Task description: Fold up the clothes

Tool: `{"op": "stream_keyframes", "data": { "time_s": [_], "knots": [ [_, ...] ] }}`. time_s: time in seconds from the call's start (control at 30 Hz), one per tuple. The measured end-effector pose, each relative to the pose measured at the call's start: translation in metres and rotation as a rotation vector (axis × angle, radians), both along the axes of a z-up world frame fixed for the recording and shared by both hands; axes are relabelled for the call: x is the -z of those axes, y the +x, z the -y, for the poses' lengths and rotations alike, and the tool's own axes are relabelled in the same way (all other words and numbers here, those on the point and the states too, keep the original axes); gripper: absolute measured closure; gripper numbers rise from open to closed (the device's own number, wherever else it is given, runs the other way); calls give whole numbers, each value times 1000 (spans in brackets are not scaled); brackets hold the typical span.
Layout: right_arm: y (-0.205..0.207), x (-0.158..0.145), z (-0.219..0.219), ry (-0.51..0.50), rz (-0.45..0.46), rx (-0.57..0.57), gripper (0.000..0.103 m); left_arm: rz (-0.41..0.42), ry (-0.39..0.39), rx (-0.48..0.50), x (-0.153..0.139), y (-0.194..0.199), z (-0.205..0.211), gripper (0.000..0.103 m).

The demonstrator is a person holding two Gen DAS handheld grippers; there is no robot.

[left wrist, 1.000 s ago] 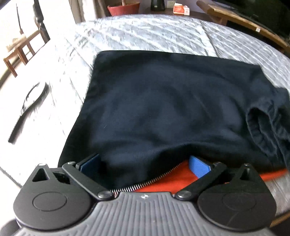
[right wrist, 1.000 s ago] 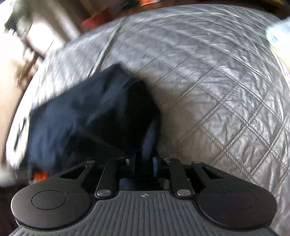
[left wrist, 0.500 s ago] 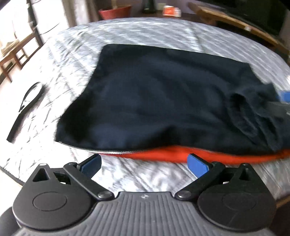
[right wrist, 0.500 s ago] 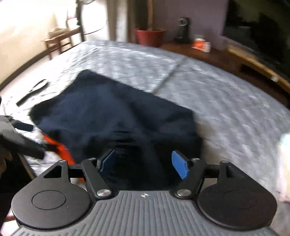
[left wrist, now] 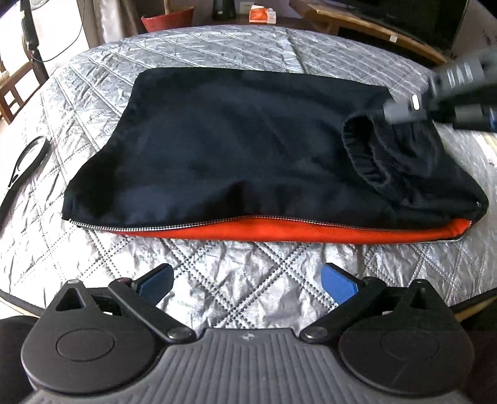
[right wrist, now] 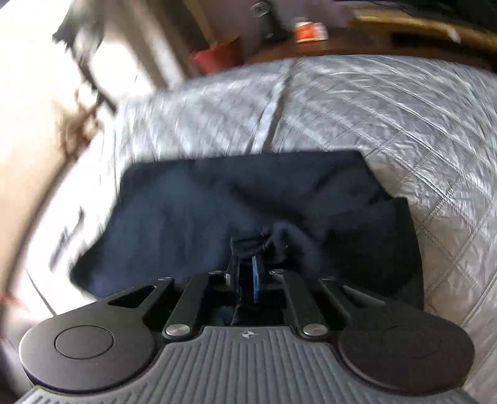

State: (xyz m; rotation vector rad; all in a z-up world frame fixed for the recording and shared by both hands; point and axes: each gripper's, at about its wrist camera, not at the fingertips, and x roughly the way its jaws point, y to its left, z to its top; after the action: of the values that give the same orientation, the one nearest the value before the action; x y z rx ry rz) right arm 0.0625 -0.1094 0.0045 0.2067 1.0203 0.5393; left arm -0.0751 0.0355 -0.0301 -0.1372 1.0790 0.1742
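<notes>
A dark navy jacket with an orange lining and a zipper along its near edge lies folded on the quilted grey bed. Its ribbed cuff curls up at the right. My left gripper is open and empty, just short of the zipper edge. My right gripper is shut on a bunch of the jacket's dark fabric; it also shows blurred in the left wrist view above the cuff.
A black strap lies on the bed to the left of the jacket. A red pot, an orange box and wooden furniture stand beyond the bed's far edge.
My left gripper has let go of the jacket's zipper edge and drawn back. My right gripper opened, then shut on the fabric at the cuff side.
</notes>
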Motion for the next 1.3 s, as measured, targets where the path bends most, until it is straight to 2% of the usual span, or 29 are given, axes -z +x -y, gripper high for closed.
{"op": "stream_keyframes", "data": {
  "time_s": [0.1,0.2,0.27,0.3,0.33,0.47,0.5,0.57,0.6,0.67,0.7,0.73,0.77,0.83,0.9,0.97,1.07,1.1,1.2,1.23,1.27,1.3],
  "knots": [
    [17,-8,3,74,1,75,95,-3,-10,1,3,1,0,2],
    [32,3,-7,50,-12,79,94,-10,-18,-13,6,1,-3,2],
    [40,19,-12,15,-68,59,78,-8,-24,-27,7,0,-6,2],
    [43,32,-14,12,-134,35,74,-5,-28,-33,6,0,-7,2],
    [42,38,-13,12,-149,23,76,-2,-32,-39,7,1,-9,2],
    [16,9,6,111,10,34,69,5,-39,-78,6,-1,-16,2],
    [9,3,7,102,51,27,67,7,-44,-90,6,-1,-18,2],
    [-4,-1,-2,1,108,-28,67,12,-61,-117,4,-1,-23,2],
    [-7,7,-10,-52,94,-89,69,17,-71,-131,3,-1,-25,2],
    [-14,26,-29,-207,108,-182,64,25,-88,-169,-1,-2,-33,2],
    [-17,36,-38,-292,122,-224,58,34,-93,-189,-5,-3,-39,2],
    [-21,38,-44,-342,140,-247,59,45,-98,-210,-8,-5,-45,2],
    [-26,29,-47,-330,175,-248,59,50,-102,-234,-10,-5,-51,2],
    [-43,3,-55,-269,305,-276,58,55,-118,-285,-14,-4,-67,2],
    [-57,-7,-71,-283,385,-337,60,60,-136,-332,-18,-2,-82,2],
    [-61,4,-90,-347,386,-392,63,87,-131,-360,-29,-3,-94,2],
    [-54,32,-102,-352,294,-360,67,126,-116,-391,-44,-4,-112,1],
    [-63,40,-111,-387,301,-409,68,132,-112,-399,-48,-4,-118,1],
    [-93,50,-129,-464,359,-545,83,134,-120,-403,-51,-2,-135,1],
    [-97,46,-128,-435,340,-562,79,135,-122,-409,-51,-1,-139,1],
    [-97,41,-123,-371,301,-557,79,135,-124,-417,-51,-1,-142,1],
    [-96,35,-117,-319,291,-533,72,136,-127,-423,-51,0,-143,1]
  ]
}}
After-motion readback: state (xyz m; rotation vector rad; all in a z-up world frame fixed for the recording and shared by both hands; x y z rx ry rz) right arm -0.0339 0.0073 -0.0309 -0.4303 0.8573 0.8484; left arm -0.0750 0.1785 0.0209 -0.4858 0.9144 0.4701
